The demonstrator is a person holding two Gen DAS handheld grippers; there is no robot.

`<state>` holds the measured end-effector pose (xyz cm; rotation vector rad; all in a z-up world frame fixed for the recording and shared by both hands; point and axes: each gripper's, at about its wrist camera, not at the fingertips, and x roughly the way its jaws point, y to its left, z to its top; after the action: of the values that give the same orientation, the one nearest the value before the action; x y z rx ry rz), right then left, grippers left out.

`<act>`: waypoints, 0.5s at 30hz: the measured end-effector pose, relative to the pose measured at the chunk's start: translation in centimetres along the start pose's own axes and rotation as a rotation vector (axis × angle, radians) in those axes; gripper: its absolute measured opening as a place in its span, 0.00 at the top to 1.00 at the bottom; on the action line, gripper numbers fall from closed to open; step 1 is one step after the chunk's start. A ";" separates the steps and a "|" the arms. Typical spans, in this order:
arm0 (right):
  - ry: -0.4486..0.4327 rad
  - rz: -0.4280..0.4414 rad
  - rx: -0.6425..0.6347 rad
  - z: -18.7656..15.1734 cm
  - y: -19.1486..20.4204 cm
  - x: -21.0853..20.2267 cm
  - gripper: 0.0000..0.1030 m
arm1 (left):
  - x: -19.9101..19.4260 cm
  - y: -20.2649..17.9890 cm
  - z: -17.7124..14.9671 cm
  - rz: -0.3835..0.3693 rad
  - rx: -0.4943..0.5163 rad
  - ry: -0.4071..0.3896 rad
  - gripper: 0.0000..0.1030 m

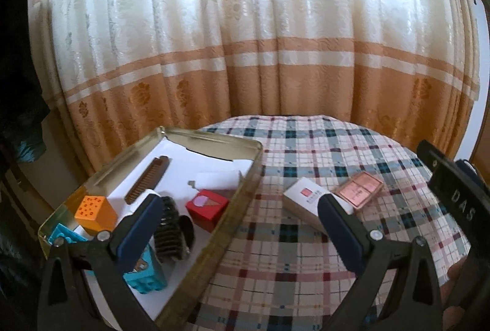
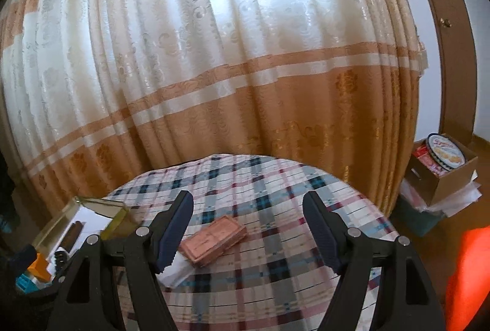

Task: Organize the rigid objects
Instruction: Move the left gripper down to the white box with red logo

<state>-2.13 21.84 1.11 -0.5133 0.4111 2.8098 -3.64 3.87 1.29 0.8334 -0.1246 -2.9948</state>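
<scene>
A gold metal tin (image 1: 245,190) lies on the plaid table at the left, holding a brown comb (image 1: 148,179), an orange block (image 1: 96,211), a red block (image 1: 207,207), a black brush (image 1: 168,231) and a teal block (image 1: 144,272). On the cloth to its right lie a white box (image 1: 301,202) and a pink compact (image 1: 359,188). My left gripper (image 1: 242,226) hangs open over the tin's right wall, empty. My right gripper (image 2: 248,226) is open above the pink compact (image 2: 212,240), with the white box (image 2: 176,269) under its left finger. The tin (image 2: 116,223) shows at its left.
A cream and orange curtain (image 1: 245,39) hangs close behind the round plaid table (image 1: 306,147). A cardboard box with a biscuit tin (image 2: 444,159) stands on the floor at the right, beside something orange (image 2: 468,269). The other gripper's black body (image 1: 456,199) sits at the right.
</scene>
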 end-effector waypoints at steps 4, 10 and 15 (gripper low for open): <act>-0.004 -0.016 0.003 0.4 -0.8 0.0 0.26 | 0.0 -0.7 -0.3 -0.016 0.016 0.009 0.01; -0.019 -0.051 -0.021 0.7 -1.7 -0.3 0.26 | 0.2 -1.5 -0.6 -0.039 0.019 0.035 0.01; -0.003 -0.062 0.027 0.9 -2.9 -0.1 0.26 | 0.4 -2.2 -1.1 -0.064 0.034 0.064 0.01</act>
<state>-1.48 24.83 1.26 -0.5075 0.4244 2.7415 -3.46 5.94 -0.03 0.9535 -0.1501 -3.0294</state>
